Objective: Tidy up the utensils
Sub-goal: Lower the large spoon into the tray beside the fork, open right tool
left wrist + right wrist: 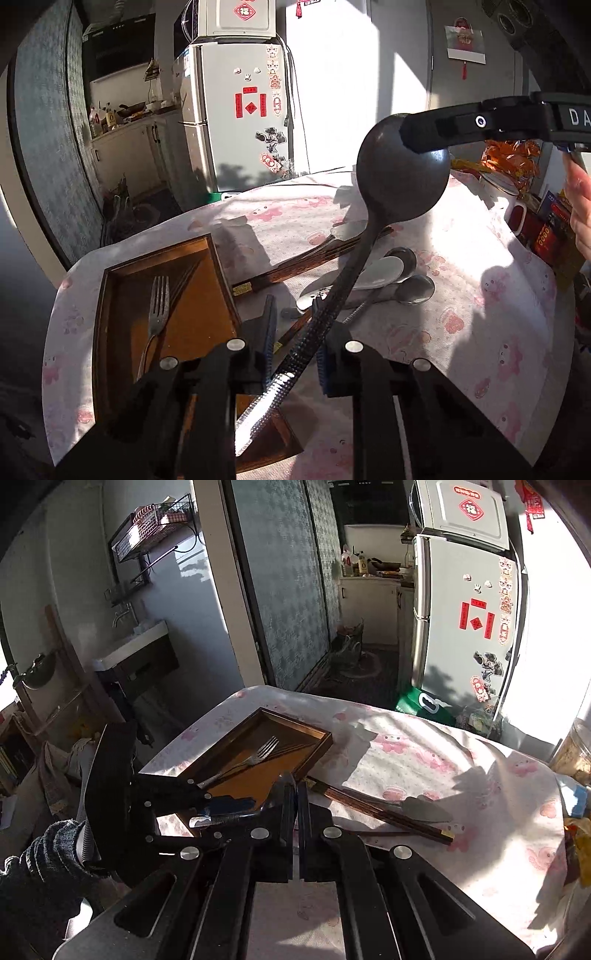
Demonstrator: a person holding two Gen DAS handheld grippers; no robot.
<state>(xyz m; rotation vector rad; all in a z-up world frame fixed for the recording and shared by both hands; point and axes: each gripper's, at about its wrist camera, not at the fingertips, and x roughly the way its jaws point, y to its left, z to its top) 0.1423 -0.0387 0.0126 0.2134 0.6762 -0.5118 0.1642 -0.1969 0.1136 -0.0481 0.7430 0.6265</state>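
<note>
Chopsticks (pixel 317 254) and spoons (pixel 413 290) crowd beside the tray (pixel 221 266); left claw (pixel 295 354) grips ladle (pixel 402 177), right claw (pixel 297 794) pinches it.

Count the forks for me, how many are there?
1. The silver metal fork lies inside the brown wooden tray. More could be hidden in the utensil pile on the pink patterned tablecloth.
</note>
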